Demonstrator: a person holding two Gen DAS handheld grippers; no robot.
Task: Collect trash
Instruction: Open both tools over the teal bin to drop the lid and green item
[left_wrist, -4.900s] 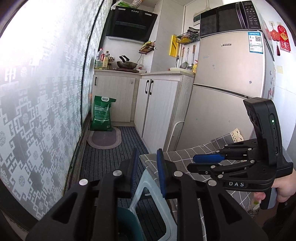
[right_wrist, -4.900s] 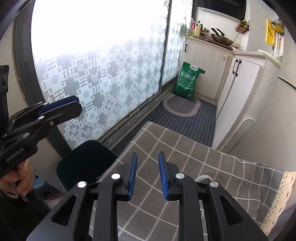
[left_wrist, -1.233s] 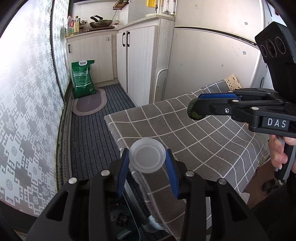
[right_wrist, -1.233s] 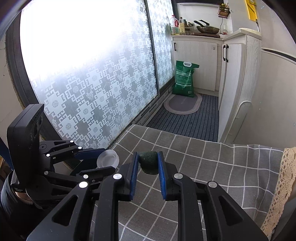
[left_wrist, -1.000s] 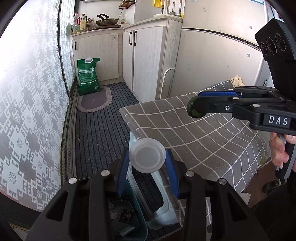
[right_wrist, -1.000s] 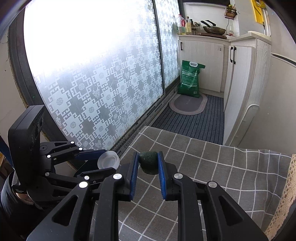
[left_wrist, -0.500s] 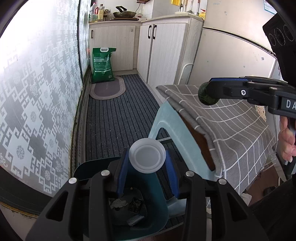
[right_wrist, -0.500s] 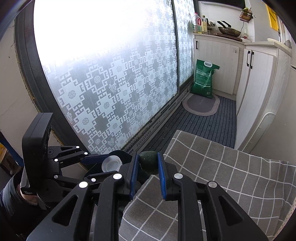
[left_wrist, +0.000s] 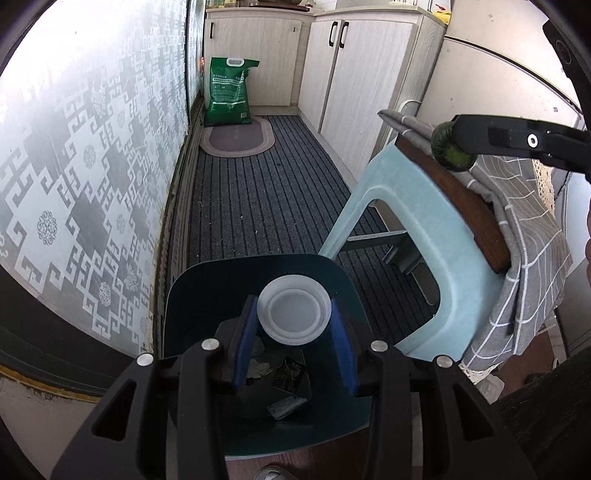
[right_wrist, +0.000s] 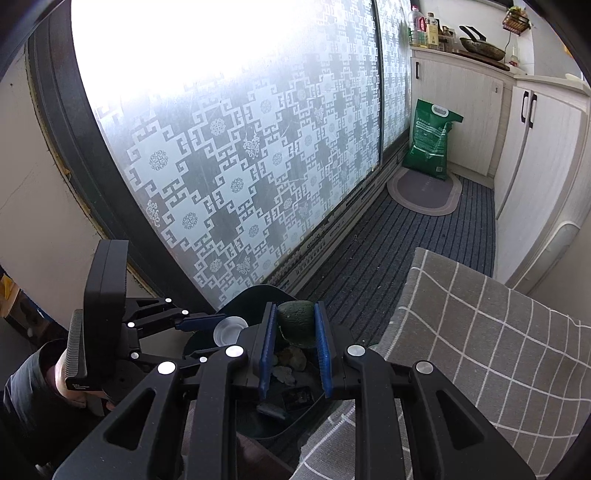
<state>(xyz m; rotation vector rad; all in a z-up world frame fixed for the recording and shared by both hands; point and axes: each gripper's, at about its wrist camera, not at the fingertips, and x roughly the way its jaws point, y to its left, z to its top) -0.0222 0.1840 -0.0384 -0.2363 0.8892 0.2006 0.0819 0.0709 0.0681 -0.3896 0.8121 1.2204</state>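
My left gripper (left_wrist: 294, 330) is shut on a white plastic lid (left_wrist: 294, 315) and holds it over the open dark green trash bin (left_wrist: 192, 295), which has scraps at its bottom. My right gripper (right_wrist: 295, 332) is shut on a dark green rind piece (right_wrist: 297, 323), above the bin's (right_wrist: 258, 291) edge. The rind (left_wrist: 452, 151) also shows in the left wrist view, high at the right, beside the table. The left gripper with the lid (right_wrist: 229, 330) shows in the right wrist view.
A pale blue plastic stool (left_wrist: 417, 236) stands next to the bin, beside the table with the grey checked cloth (right_wrist: 498, 332). A patterned glass door (right_wrist: 240, 166) is on the left. A green bag (left_wrist: 229, 92) and an oval mat (left_wrist: 236, 138) lie by the cabinets.
Both grippers have swung away from the tabletop and down toward the bin. The lid is now over the bin opening, and the rind is at the bin's edge.
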